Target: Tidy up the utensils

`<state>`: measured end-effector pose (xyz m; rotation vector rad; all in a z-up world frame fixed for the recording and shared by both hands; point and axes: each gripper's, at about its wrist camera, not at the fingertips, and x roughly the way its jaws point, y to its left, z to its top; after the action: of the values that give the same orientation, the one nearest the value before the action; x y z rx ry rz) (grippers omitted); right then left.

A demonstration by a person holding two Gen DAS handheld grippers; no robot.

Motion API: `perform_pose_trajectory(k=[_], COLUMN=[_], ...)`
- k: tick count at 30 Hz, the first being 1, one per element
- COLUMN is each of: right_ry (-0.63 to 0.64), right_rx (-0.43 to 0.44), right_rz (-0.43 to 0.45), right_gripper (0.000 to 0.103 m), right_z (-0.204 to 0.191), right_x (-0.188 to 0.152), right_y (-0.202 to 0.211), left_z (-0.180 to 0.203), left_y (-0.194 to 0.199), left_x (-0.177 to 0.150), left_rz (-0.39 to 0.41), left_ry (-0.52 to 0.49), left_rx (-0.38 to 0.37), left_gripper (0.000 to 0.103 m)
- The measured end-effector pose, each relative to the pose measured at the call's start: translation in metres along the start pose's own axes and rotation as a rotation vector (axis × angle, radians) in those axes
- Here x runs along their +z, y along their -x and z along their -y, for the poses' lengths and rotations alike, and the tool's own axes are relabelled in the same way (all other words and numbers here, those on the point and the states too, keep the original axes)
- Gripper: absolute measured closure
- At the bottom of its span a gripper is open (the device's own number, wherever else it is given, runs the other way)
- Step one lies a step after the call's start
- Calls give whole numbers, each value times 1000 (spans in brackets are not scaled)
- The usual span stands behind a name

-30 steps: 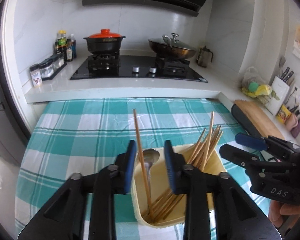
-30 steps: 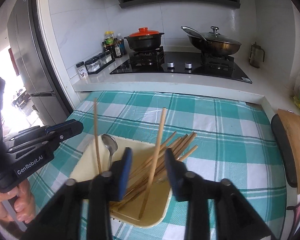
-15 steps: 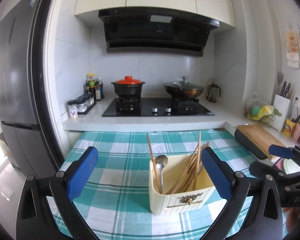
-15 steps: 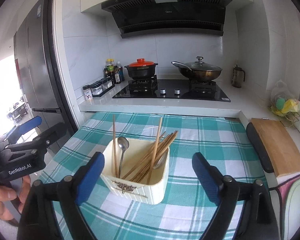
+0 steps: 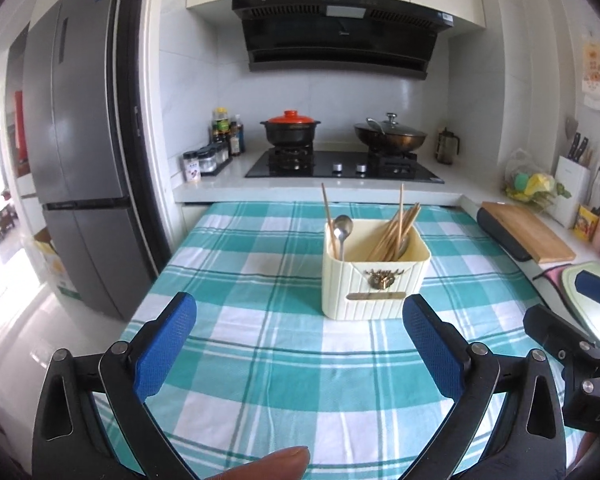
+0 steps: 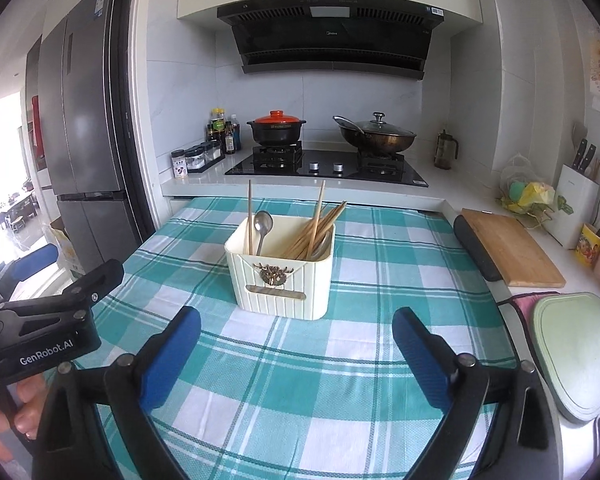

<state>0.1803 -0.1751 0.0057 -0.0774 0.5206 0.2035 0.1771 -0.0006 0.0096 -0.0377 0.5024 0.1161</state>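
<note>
A cream ribbed utensil holder [image 5: 374,280] [image 6: 282,280] stands on the teal checked tablecloth [image 5: 280,360]. It holds several wooden chopsticks [image 5: 396,228] [image 6: 318,224] and a metal spoon [image 5: 342,228] [image 6: 263,224], all leaning upright. My left gripper [image 5: 300,344] is wide open and empty, well short of the holder. My right gripper [image 6: 296,344] is wide open and empty, also short of the holder. Each gripper shows at the edge of the other's view.
Behind the table is a counter with a black hob [image 5: 340,164], a red-lidded pot [image 5: 290,130] and a wok [image 5: 390,136]. A wooden cutting board [image 6: 508,248] and a green board [image 6: 576,348] lie at the right. A fridge [image 5: 80,160] stands at the left.
Both grippers opened wide and pulled back and up from the holder. The chopsticks that stood between their fingers now rest in the holder.
</note>
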Motion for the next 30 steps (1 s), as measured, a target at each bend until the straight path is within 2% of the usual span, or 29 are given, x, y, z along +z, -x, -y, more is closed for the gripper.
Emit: perform_pose_trajectory(k=[9, 30], right_ry=[-11, -28], right_rx=[-29, -31], right_rz=[44, 56], right_gripper=[5, 5], right_z=[1, 2], right_x=[6, 5], right_y=[29, 39], left_z=[8, 11], left_y=[20, 27], left_x=[5, 6], left_rz=[-28, -46], left_ry=[-38, -43], left_rx=[3, 2], left_gripper=[0, 0])
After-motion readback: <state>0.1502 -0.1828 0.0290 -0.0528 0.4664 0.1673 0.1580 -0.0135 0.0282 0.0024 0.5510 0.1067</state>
